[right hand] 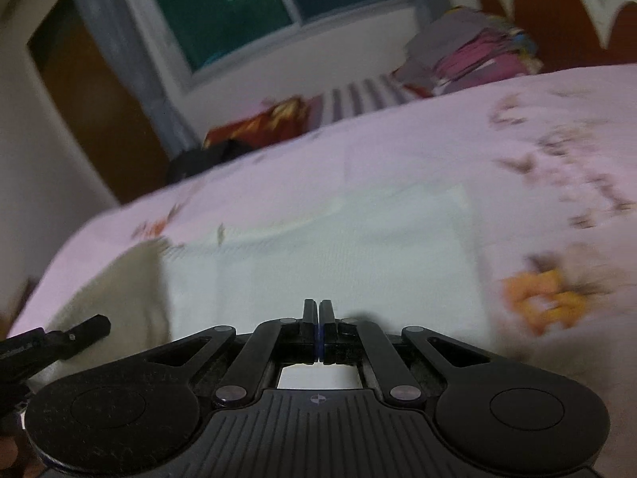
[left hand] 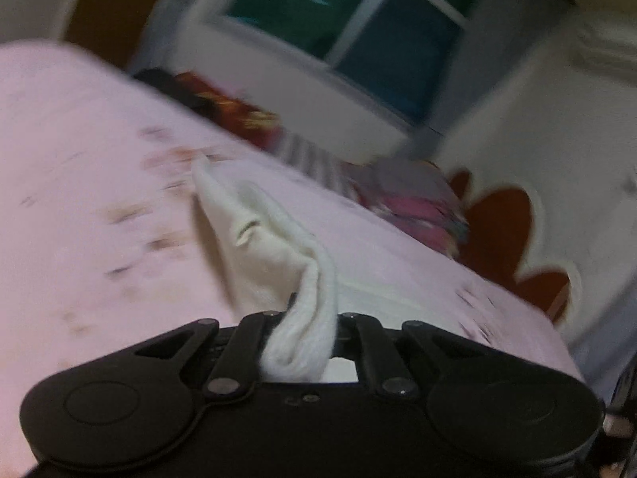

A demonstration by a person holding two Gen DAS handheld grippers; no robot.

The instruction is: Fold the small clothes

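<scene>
A small cream-white garment (left hand: 262,235) is lifted off the pink bedsheet (left hand: 79,159). My left gripper (left hand: 308,318) is shut on one end of it, and the cloth bunches between the jaws and hangs away toward the bed. In the right wrist view a pale white cloth (right hand: 338,255) lies flat on the bed, with a cream part (right hand: 119,294) at its left. My right gripper (right hand: 318,310) is shut with nothing seen between its fingers, just above the flat cloth. The left gripper's tip (right hand: 79,332) shows at the left edge.
The bed has a pink sheet with flower prints (right hand: 545,298). A pile of folded clothes (right hand: 469,51) and a red-orange cloth (right hand: 270,119) lie at the far side. A window (right hand: 247,4), a brown door (right hand: 91,91) and a headboard (left hand: 505,227) stand beyond.
</scene>
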